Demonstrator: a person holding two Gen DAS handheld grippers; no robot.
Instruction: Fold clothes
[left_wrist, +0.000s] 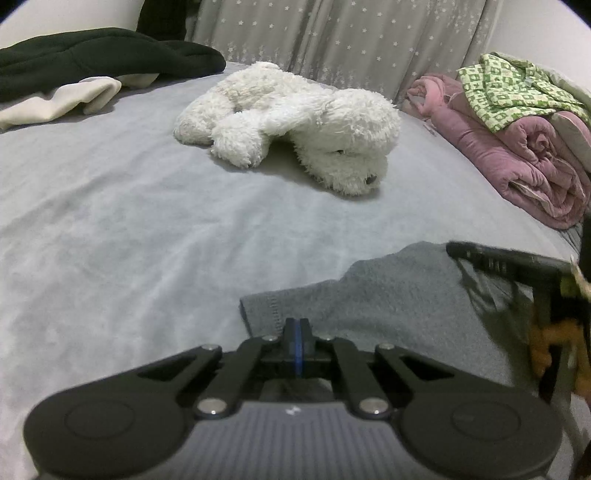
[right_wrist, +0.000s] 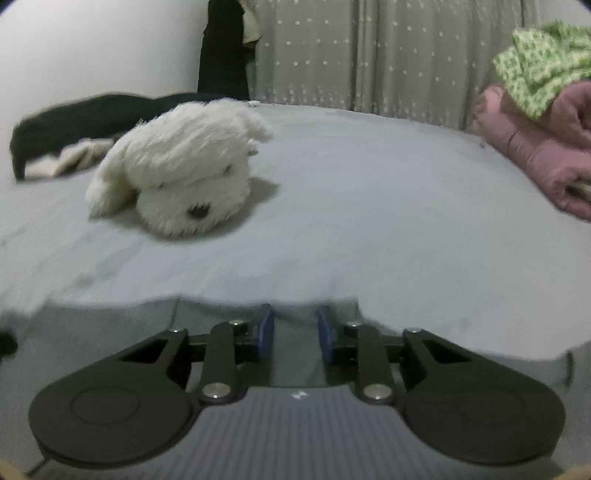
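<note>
Grey garment (left_wrist: 388, 295) on bed sheet (left_wrist: 129, 221), plush dog (left_wrist: 295, 122) beyond, pink quilt (left_wrist: 524, 162) right

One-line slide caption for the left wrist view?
Left claw shut on the grey garment's hem, white plush dog on the bed beyond.

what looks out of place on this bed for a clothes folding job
The white plush dog lies flopped on its side mid-bed on the grey sheet, a toy among laundry. Behind it, a dark garment and a cream one lie crumpled, unfolded.
</note>
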